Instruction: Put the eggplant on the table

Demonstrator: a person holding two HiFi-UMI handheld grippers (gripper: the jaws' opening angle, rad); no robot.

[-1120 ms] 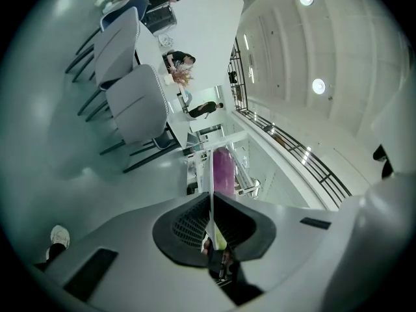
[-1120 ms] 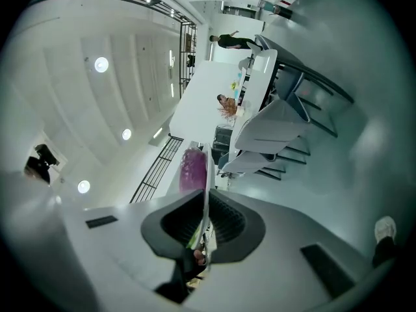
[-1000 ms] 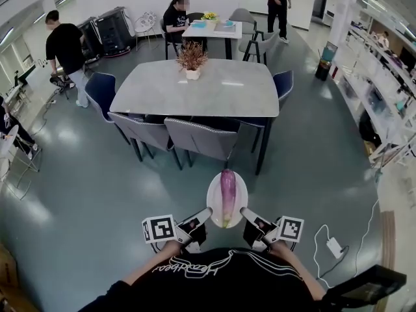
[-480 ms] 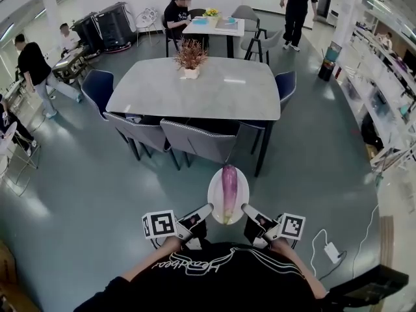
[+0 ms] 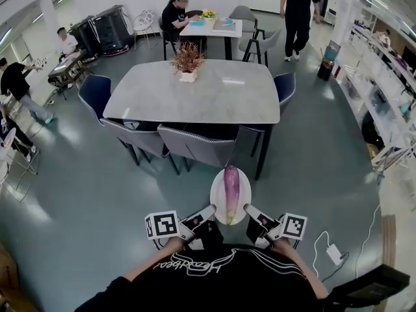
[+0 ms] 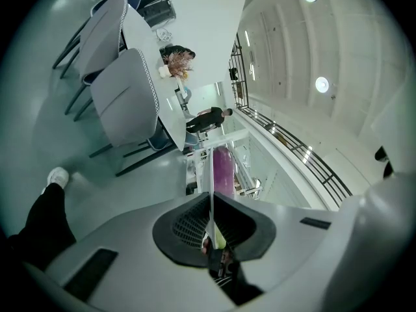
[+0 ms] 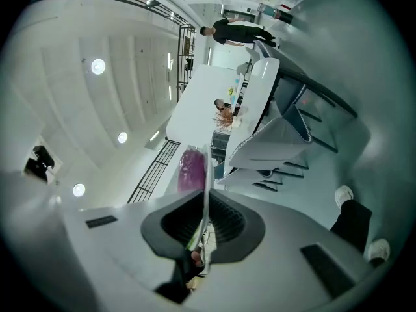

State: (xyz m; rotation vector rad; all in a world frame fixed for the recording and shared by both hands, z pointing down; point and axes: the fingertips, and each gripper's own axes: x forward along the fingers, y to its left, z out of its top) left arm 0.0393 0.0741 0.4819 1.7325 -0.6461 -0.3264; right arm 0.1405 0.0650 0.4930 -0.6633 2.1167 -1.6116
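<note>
A purple eggplant (image 5: 231, 186) lies lengthwise on a white plate (image 5: 218, 197) held in the air over the floor, just short of the big grey table (image 5: 195, 93). My left gripper (image 5: 209, 211) is shut on the plate's near-left rim. My right gripper (image 5: 248, 209) is shut on its near-right rim. In the left gripper view the plate (image 6: 210, 174) shows edge-on between the jaws of the left gripper (image 6: 211, 223), with the eggplant (image 6: 223, 166) beyond. The right gripper view shows the same: the plate (image 7: 206, 181) edge-on in the right gripper (image 7: 201, 226), and the eggplant (image 7: 192, 168) behind.
Grey chairs (image 5: 195, 145) stand along the table's near side and blue chairs (image 5: 96, 93) at its ends. A potted plant (image 5: 188, 60) sits on the far part of the table. People stand and sit at the back and left. Shelves (image 5: 383, 83) line the right wall.
The table and chairs have come slightly closer in the head view. The plate with the eggplant stays in both grippers. People in the background have walked to new spots.
</note>
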